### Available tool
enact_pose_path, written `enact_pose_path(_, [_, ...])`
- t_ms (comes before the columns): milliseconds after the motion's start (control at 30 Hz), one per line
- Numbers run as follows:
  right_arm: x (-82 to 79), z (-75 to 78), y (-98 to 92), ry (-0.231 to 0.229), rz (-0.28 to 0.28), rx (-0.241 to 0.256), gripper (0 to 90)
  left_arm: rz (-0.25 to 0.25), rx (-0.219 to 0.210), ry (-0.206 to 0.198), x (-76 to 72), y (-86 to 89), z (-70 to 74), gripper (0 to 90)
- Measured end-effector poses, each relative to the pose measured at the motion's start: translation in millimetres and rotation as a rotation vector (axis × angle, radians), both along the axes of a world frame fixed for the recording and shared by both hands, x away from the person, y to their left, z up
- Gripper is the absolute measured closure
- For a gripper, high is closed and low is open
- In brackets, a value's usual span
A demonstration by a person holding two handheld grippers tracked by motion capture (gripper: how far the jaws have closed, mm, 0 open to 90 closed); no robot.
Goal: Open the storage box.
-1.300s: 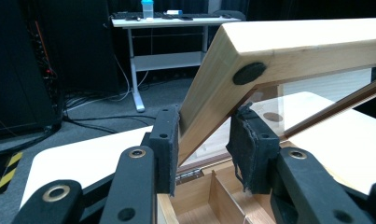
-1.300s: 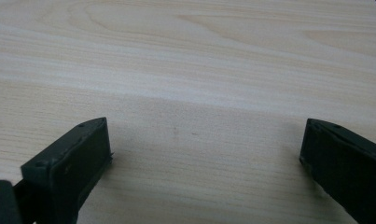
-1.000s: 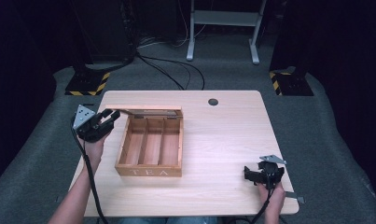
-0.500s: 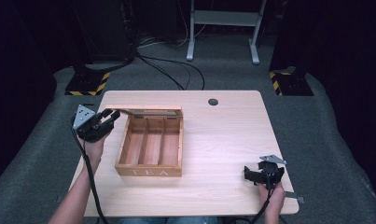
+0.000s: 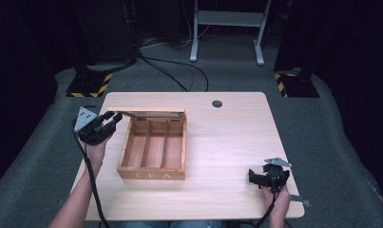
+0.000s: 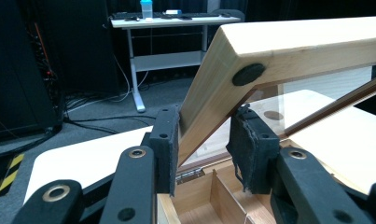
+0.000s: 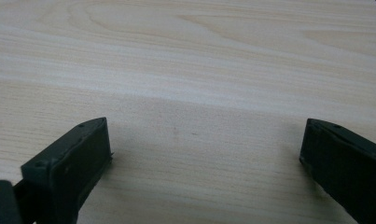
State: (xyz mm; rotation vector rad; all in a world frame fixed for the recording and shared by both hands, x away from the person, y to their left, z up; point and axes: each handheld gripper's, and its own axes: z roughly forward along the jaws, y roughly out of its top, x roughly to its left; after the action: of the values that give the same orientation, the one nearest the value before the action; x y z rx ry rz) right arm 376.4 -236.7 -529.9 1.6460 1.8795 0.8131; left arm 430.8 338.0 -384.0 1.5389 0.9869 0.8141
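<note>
gripping the raised lid [image 6: 288,51] of the tea box [image 5: 153,164] near the tabletop's [image 5: 236,142] left edge, the left gripper [image 6: 204,144] has its jaws narrow on the lid's corner; the right gripper [image 5: 261,176] rests at the near right corner, jaws wide.

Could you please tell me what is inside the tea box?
The tea box shows three bare compartments split by two wooden dividers, nothing in them. The left tool holds the lid up; the lid hides the box's back edge.

The raised pale wooden lid [image 5: 153,112] walls off the far side of the open wooden tea box [image 5: 152,149]; its three compartments lie open from above. The light wood counter [image 5: 227,137] right of the box is bare, wide room around the right tongs [image 5: 263,176].
</note>
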Motion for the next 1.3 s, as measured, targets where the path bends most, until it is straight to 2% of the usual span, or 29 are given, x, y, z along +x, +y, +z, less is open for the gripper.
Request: enact_pose_path(1300, [0.0, 0.0, -0.1, 0.001, 0.001, -0.001, 1.2, -0.001, 0.004, 0.006, -1.4, 0.0, 0.2, 62.7])
